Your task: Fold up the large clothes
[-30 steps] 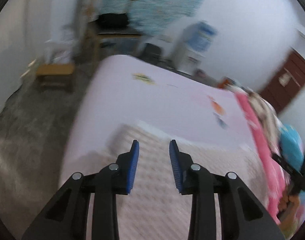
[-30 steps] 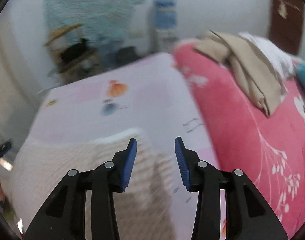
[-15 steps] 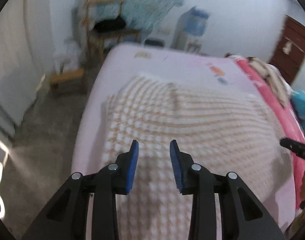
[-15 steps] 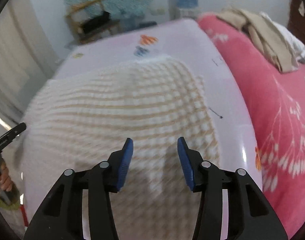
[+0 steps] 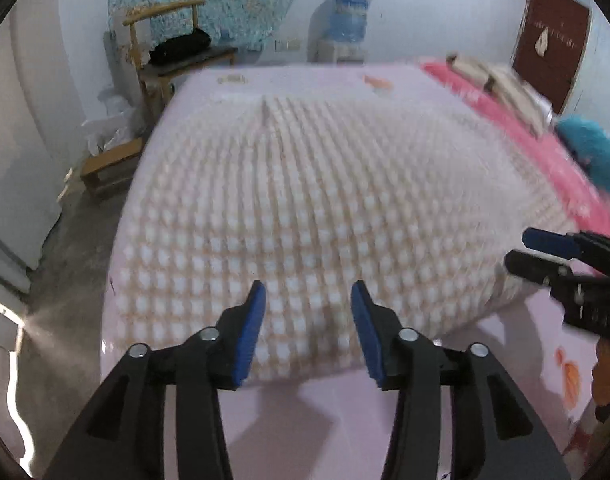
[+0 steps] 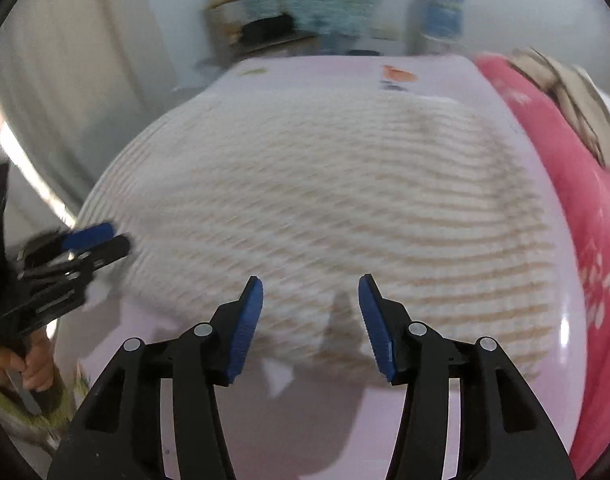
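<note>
Two hand-held grippers hang above the bed, and we take them from left to right. To the left of our left hand-held gripper we see bare floor, a wooden chair and a low stool near the bed's far corner. That gripper is spread wide and empty, its blue pads hovering over the near hem of the waffle-knit blanket, a cream and tan cloth spread across the pale pink sheet ahead of both grippers. Our right hand-held gripper is likewise spread and holds nothing, poised over the near edge towards the blanket's right corner. To its right runs a pink floral quilt with beige clothes heaped on it.

We judge the blanket soft, limp and fairly light, thick enough to grip without slipping, but it will sag and drag on the sheet unless both ends rise together. We would pinch the near hem, one gripper at each near corner, taking every layer there.
</note>
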Motion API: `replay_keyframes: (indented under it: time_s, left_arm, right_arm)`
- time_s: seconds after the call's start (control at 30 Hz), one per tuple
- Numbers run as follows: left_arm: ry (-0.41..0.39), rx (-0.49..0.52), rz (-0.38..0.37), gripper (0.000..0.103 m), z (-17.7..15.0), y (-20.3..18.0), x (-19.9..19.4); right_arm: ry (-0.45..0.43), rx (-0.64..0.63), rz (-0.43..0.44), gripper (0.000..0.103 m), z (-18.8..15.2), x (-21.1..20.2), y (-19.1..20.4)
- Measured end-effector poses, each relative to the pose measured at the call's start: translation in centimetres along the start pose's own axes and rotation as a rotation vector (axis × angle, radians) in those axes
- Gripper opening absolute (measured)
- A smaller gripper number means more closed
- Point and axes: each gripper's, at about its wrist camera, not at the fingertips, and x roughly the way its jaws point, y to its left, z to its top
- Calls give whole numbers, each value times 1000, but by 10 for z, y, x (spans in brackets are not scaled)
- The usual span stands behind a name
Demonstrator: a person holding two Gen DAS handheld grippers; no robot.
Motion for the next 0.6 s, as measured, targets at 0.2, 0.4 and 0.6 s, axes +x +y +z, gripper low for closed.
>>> replay_keyframes:
  time_s: [0.2, 0.4, 0.6]
  left_arm:
    - [-6, -88, -11, 46, -9, 15, -6]
    - [3, -222, -11, 50, -26, 58, -2]
    - [-41, -207, 6, 54, -25, 39, -24]
  right_arm:
    - [2, 110, -12, 52, -9, -14, -19]
    - [30, 300, -117, 55, -44, -23, -87]
    - [-20, 274, -109, 63, -47, -61, -62]
